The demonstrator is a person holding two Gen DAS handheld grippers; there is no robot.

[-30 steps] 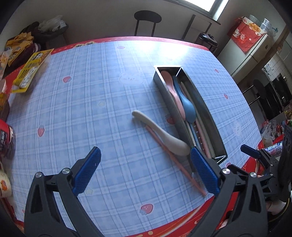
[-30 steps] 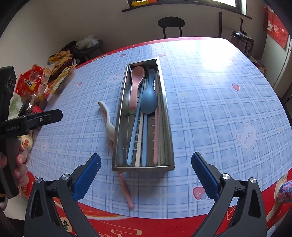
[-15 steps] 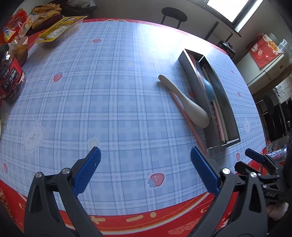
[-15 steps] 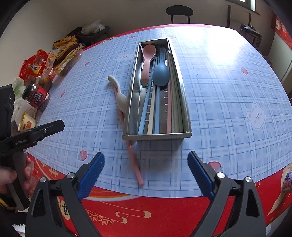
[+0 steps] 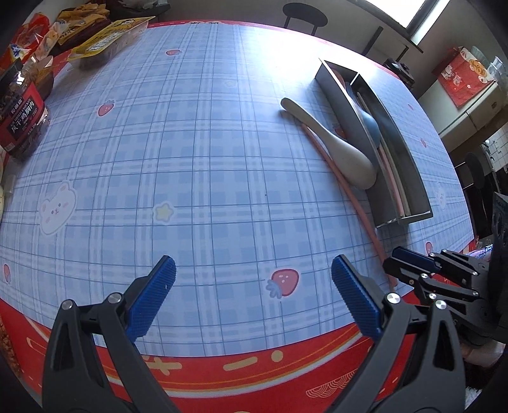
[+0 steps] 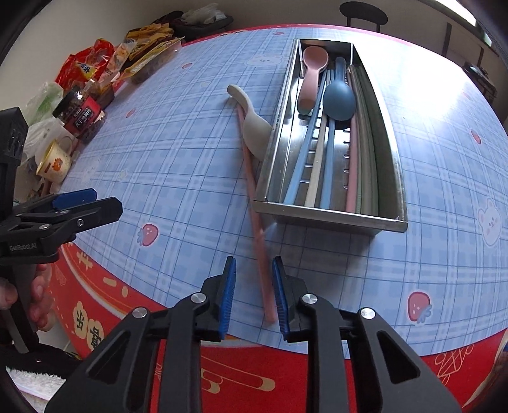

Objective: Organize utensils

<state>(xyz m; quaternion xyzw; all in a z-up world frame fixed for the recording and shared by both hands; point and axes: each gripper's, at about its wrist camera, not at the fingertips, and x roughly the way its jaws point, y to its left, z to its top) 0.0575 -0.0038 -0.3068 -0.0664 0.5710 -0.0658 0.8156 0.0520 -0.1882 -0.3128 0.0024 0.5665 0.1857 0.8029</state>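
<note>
A steel utensil tray [image 6: 330, 216] [image 5: 403, 219] holds a pink spoon [image 6: 312, 71], a blue spoon [image 6: 338, 98] and several chopsticks. A white spoon [image 6: 254, 127] [image 5: 336, 146] lies on the table against the tray's left wall. A pink chopstick [image 6: 257, 228] [image 5: 346, 190] lies beside it, running toward the table's front edge. My right gripper [image 6: 254, 292] has its jaws narrowed on either side of the chopstick's near end, with small gaps showing. My left gripper [image 5: 250, 295] is open and empty above the front of the table.
Snack packets [image 6: 139, 57], a red-labelled jar [image 6: 81, 111] [image 5: 20, 117] and a cup [image 6: 55, 162] crowd the table's left edge. The blue plaid cloth has a red border [image 5: 254, 365] at the front. A stool [image 6: 363, 12] stands beyond the far edge.
My right gripper has moved left and down over the pink chopstick's near end, and its jaws have narrowed from wide open. My left gripper has drawn back toward the table's front edge.
</note>
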